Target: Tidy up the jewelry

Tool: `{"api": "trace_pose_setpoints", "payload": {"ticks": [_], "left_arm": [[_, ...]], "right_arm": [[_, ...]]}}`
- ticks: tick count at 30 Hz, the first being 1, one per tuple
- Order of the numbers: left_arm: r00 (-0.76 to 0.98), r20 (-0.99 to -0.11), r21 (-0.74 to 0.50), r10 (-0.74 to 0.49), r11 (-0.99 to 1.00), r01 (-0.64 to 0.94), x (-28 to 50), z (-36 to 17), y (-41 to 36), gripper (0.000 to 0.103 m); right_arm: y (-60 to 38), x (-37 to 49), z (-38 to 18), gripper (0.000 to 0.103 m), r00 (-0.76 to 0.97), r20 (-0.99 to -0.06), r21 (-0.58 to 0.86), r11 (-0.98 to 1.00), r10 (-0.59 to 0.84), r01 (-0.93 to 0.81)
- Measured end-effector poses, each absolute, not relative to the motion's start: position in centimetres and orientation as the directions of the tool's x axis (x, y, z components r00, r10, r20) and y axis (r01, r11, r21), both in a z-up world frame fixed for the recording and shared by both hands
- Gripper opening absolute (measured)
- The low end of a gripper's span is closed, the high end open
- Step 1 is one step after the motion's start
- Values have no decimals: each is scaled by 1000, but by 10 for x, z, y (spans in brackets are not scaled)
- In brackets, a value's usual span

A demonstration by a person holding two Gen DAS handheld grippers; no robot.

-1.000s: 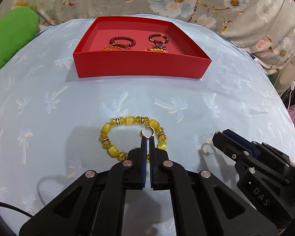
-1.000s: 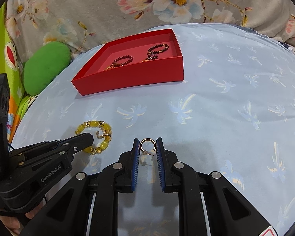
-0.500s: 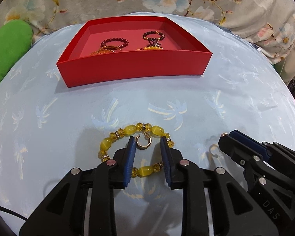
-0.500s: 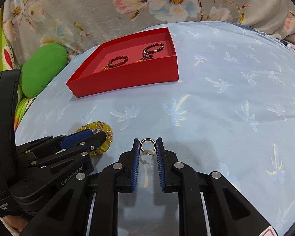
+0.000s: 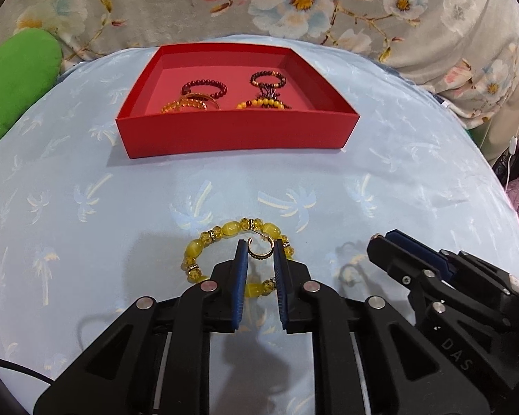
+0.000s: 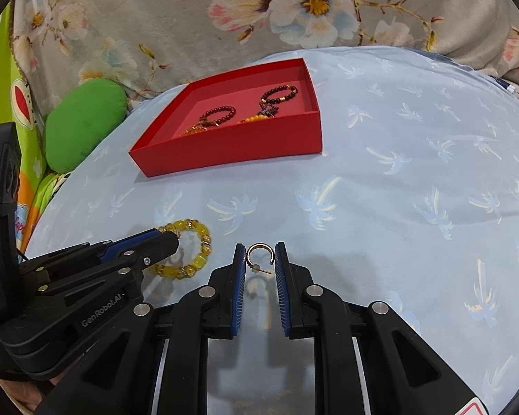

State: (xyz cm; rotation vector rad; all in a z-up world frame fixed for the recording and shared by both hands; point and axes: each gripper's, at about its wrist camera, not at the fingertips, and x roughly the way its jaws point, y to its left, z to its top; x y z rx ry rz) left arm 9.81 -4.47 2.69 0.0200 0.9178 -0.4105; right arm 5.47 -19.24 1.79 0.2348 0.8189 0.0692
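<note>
Jewelry sits in two places: dark and amber bead strands in the shallow red cardboard tray [image 5: 235, 135], and a glossy yellow bead bracelet [image 5: 221, 235] on the palm-printed blue cloth [image 5: 86, 207]. Each gripper pinches a thin gold hoop earring, the left gripper [image 5: 260, 256] one [image 5: 259, 250], the right gripper [image 6: 259, 257] another [image 6: 257, 254]. "GenRobot.AI" and "DAS" are molded on the black arms.

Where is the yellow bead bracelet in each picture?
Left wrist view: the yellow bead bracelet lies low in the middle, right behind the left claw, whose fingers hide part of it.
Right wrist view: it lies low on the left, beside the left claw's tip.
Shared landmark: the red box, farther back on the blue cloth in both views.
</note>
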Motion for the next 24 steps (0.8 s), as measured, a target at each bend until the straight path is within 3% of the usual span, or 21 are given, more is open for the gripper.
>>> {"api": "trace_pose_setpoints", "payload": {"ticks": [14,24], "left_arm": [[595,-716,-165,-365,916,365,108,81,-33,15],[633,-689,-146,-353,923,356,164,111,-32,15]], "right_arm": [[-183,77,61,16,727,-662,232,972,182,-32],[-187,142,90,16,734,-642,263,963,223,-63]]}}
